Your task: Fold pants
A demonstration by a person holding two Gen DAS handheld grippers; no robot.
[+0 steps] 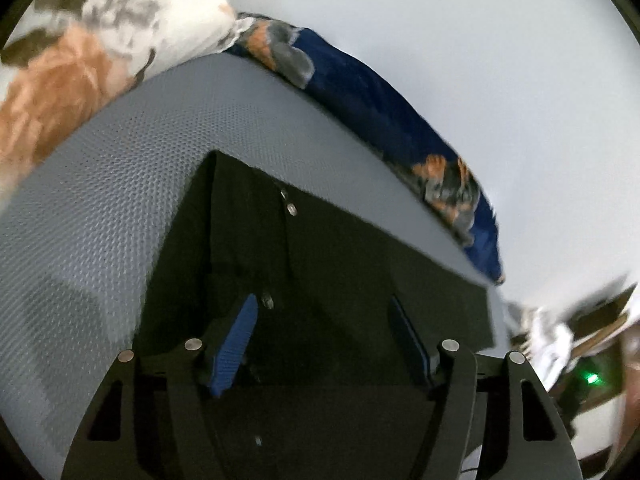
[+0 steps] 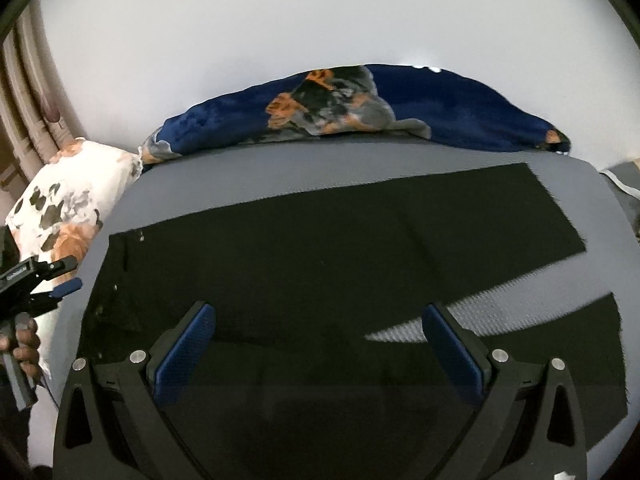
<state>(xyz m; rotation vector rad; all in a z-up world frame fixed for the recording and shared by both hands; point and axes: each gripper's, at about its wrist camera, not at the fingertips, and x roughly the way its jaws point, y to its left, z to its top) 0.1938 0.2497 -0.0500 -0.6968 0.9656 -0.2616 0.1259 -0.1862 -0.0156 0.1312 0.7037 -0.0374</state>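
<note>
Black pants [image 2: 320, 248] lie flat on a grey textured mattress [image 2: 224, 184], waist at the left, the two legs spread apart toward the right. In the left wrist view the waist end [image 1: 304, 256] with metal buttons shows. My left gripper [image 1: 324, 312] is open above the waist area, holding nothing. It also shows at the left edge of the right wrist view [image 2: 60, 280]. My right gripper [image 2: 320, 320] is wide open above the crotch area, where the legs part, holding nothing.
A blue floral blanket [image 2: 460, 108] lies along the mattress's far edge against a white wall. A white floral pillow [image 2: 68, 196] sits at the left. Curtains [image 2: 24, 100] hang at the far left. Cluttered items and a green light [image 1: 592, 378] lie beyond the mattress corner.
</note>
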